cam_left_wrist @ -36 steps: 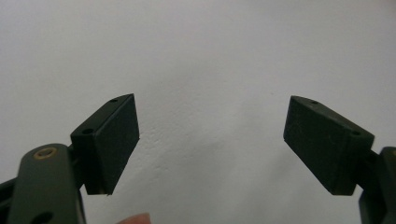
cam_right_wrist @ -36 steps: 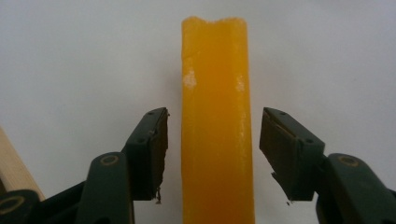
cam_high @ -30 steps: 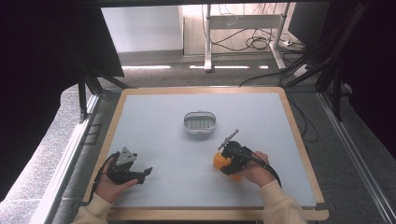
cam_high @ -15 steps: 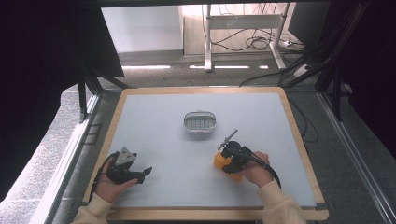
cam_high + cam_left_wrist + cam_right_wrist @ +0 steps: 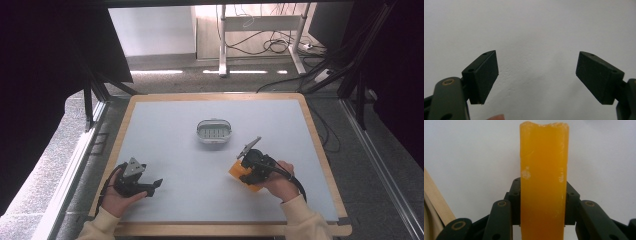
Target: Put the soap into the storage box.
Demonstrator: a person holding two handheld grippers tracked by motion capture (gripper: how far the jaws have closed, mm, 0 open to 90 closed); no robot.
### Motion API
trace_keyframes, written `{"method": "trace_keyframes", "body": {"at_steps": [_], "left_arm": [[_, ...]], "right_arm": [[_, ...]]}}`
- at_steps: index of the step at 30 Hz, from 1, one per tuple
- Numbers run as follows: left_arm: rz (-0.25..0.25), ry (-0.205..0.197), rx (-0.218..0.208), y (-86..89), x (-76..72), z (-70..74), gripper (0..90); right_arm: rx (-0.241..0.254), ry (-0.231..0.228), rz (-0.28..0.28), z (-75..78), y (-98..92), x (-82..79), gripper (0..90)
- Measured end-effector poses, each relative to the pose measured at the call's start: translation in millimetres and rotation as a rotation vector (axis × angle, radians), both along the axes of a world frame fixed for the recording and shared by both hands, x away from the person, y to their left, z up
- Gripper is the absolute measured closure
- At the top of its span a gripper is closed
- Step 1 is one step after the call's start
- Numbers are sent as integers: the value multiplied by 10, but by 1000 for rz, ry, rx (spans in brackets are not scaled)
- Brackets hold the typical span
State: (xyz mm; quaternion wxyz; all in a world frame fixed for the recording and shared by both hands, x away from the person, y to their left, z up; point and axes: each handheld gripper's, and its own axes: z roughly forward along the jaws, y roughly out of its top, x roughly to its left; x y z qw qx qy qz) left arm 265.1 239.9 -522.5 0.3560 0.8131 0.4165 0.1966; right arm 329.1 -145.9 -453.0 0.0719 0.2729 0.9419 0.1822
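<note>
1. Orange translucent soap-like bar [image 5: 544,185] sits clamped between the jaws of the right gripper [image 5: 250,170], near the right front of the pale grey tabletop [image 5: 175,130]. In the right gripper view the bar stands up past the jaw tips, held by its lower part.
2. Judged from the layout, the step in hand is carrying the bar to the small oval grey slotted dish [image 5: 214,131], which stands well apart, toward the middle of the tabletop.
3. To do this well, keep the squeeze steady: the bar looks smooth and possibly slippery, and a grip low on a tall piece lets it pivot if the hand swings quickly.
4. Lift it clear of the surface before moving sideways, so the low edge does not drag.
5. Approach the dish from above and line the bar's long side up with the dish's long axis; I cannot tell how deep the dish is, so lower slowly until contact.
6. The left gripper [image 5: 145,186] rests at the left front with its jaws spread wide and nothing between them; it could steady the light-looking dish if it slides.
</note>
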Motion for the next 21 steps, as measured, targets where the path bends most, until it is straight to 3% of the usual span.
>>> {"method": "trace_keyframes", "body": {"at_steps": [21], "left_arm": [[-2,-5,4,-10,-12,6,181]], "right_arm": [[27,-24,38,149,21,35,618]]}}
